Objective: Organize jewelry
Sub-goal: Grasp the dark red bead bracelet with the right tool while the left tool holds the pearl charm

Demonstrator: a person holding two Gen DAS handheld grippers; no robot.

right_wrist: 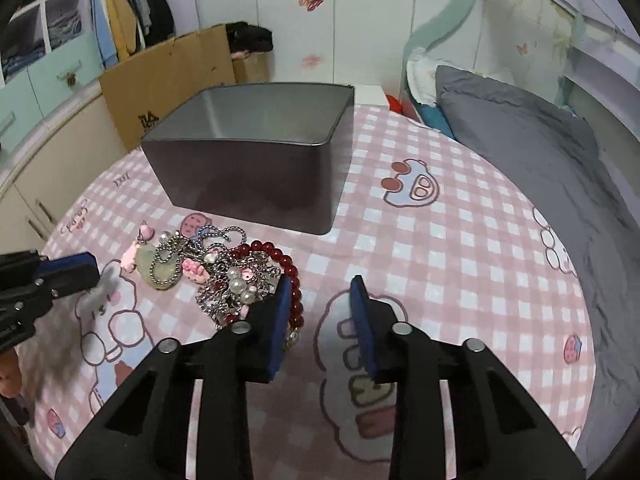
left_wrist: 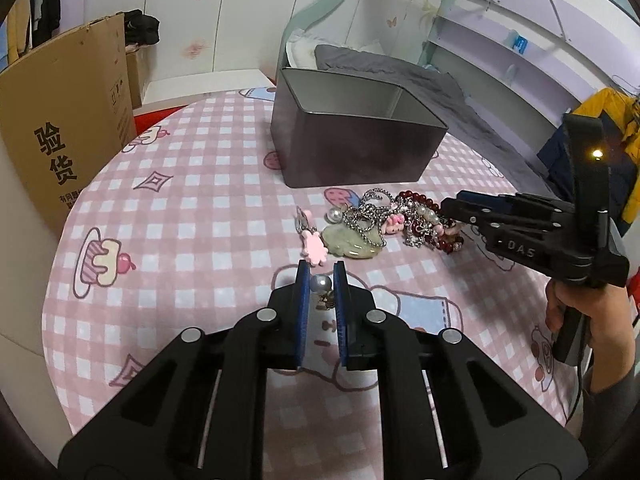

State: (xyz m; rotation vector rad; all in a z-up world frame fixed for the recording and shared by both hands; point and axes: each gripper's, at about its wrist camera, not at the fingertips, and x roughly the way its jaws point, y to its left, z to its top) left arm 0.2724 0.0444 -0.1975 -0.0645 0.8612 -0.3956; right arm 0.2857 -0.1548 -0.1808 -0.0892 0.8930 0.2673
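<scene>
My left gripper [left_wrist: 322,267] is shut on a grey pearl [left_wrist: 321,283] with a small charm hanging under it, held just above the pink checked tablecloth [left_wrist: 180,208]. Behind it lies a jewelry pile: a silver chain [left_wrist: 368,216], a red bead bracelet [left_wrist: 412,200], a green jade pendant [left_wrist: 348,242] and a pink charm [left_wrist: 314,246]. My right gripper [right_wrist: 322,292] stands open with nothing between its pads. Its left finger [right_wrist: 280,312] rests over the red bead bracelet [right_wrist: 294,280] at the pile's right edge. An open dark tin box [right_wrist: 248,176] stands behind the pile.
A cardboard box [left_wrist: 68,120] leans at the table's left. A bed with a grey blanket [right_wrist: 540,152] runs along the right side. A person's hand [left_wrist: 580,312] holds the right gripper's handle. The left gripper [right_wrist: 90,270] enters the right wrist view at the left.
</scene>
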